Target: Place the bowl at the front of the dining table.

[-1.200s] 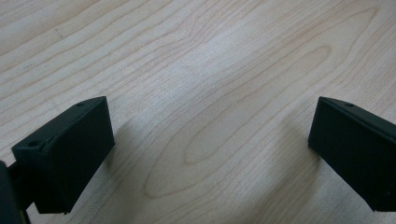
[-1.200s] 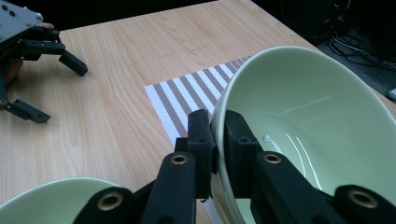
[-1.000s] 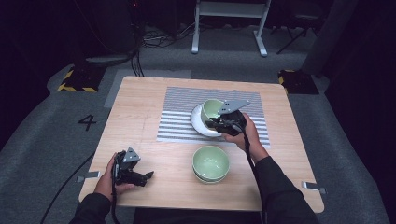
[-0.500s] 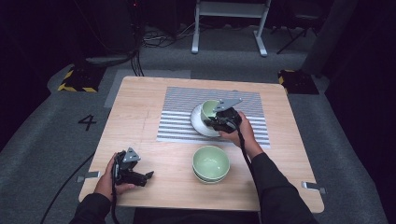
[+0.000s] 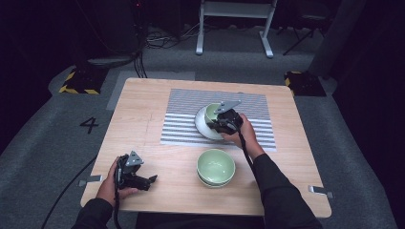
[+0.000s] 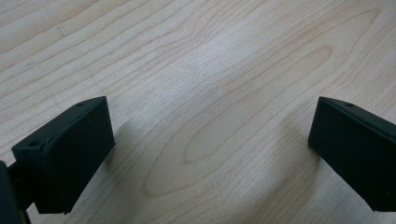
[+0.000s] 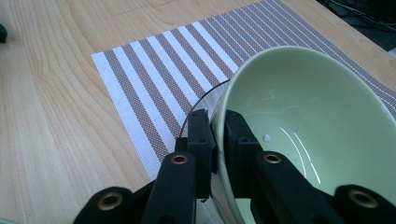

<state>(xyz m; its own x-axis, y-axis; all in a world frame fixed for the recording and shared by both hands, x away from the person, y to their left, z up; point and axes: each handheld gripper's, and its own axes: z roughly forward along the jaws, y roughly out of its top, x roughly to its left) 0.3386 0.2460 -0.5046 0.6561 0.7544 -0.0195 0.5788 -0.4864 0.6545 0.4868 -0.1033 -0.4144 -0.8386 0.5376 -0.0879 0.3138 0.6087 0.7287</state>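
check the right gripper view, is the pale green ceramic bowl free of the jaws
No, the right gripper has its jaws clamped on the rim of the pale green ceramic bowl, one inside, one outside.

This looks like a lab or recording studio rather than a home. A lone wooden worktop (image 5: 143,119) stands on grey carpet marked with a taped number 4 (image 5: 89,125), with dark surroundings, loose cables (image 5: 157,40) on the floor, yellow-and-black hazard-striped blocks (image 5: 76,82) and a white metal stand (image 5: 236,19) behind it.

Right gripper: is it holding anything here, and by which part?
Yes. The right gripper is shut on the green bowl, pinching its rim with one jaw inside and one outside, over the striped placemat. The left gripper is open, holding nothing.
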